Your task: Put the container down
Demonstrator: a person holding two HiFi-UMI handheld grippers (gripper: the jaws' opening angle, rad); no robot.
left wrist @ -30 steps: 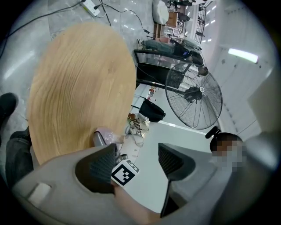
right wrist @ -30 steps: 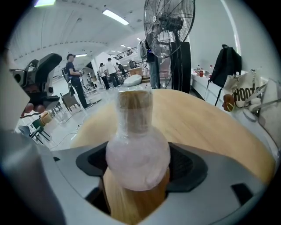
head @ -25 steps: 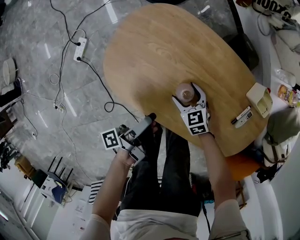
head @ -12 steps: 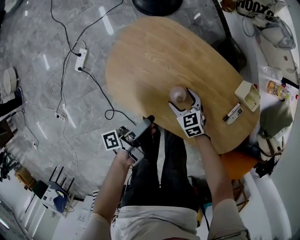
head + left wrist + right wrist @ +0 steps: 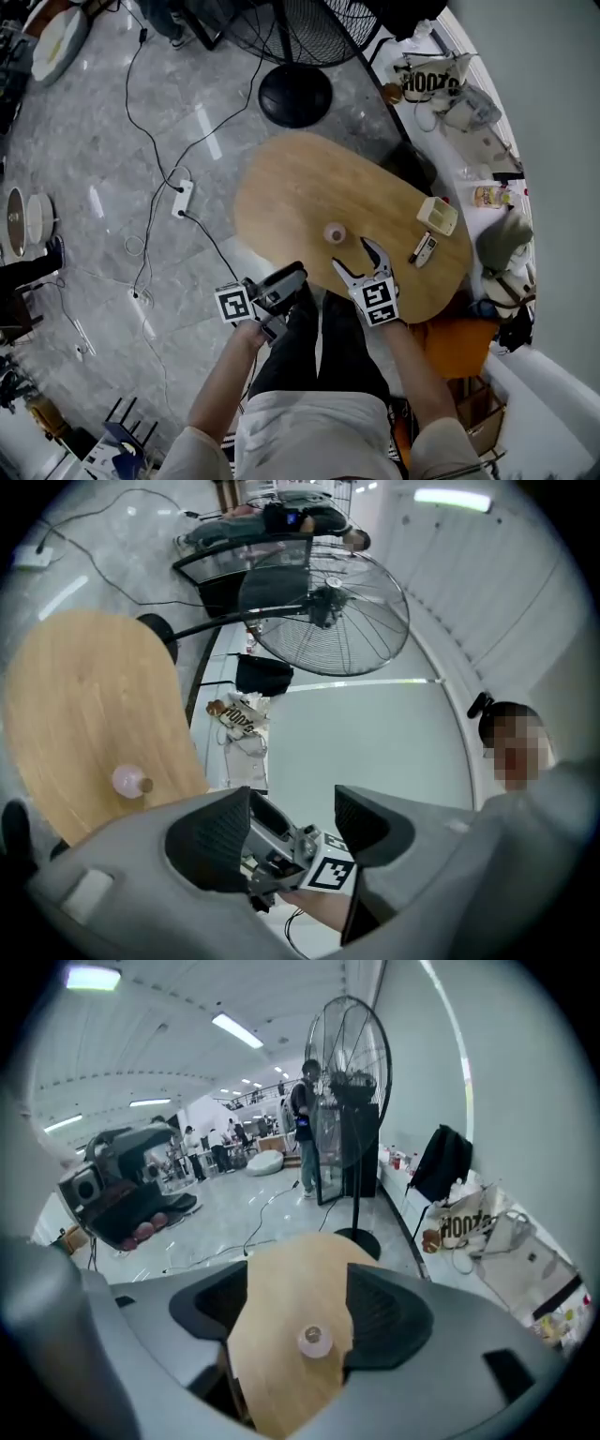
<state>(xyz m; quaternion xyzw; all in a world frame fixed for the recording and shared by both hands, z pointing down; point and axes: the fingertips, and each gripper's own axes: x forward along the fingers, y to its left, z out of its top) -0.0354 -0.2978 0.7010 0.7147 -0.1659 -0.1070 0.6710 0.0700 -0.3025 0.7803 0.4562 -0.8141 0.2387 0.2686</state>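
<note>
Right gripper (image 5: 354,258), open and empty with jaws closing, is held over the near edge of the oval pale wooden table (image 5: 281,202); the left gripper (image 5: 289,279), likewise empty and closing, is held off it. The small pinkish round container (image 5: 335,233) is set upright mid-table, untouched; it could be toppled by a careless sweep.

This is a large open lab or workshop hall rather than a home. A polished grey stone floor (image 5: 84,141) runs far back under long ceiling strip lights (image 5: 234,1028), and several people (image 5: 307,1119) stand among equipment in the distance. A power strip (image 5: 182,199) lies loose on the floor near an oval wooden table (image 5: 300,187) and a tall pedestal fan (image 5: 345,1063).
</note>
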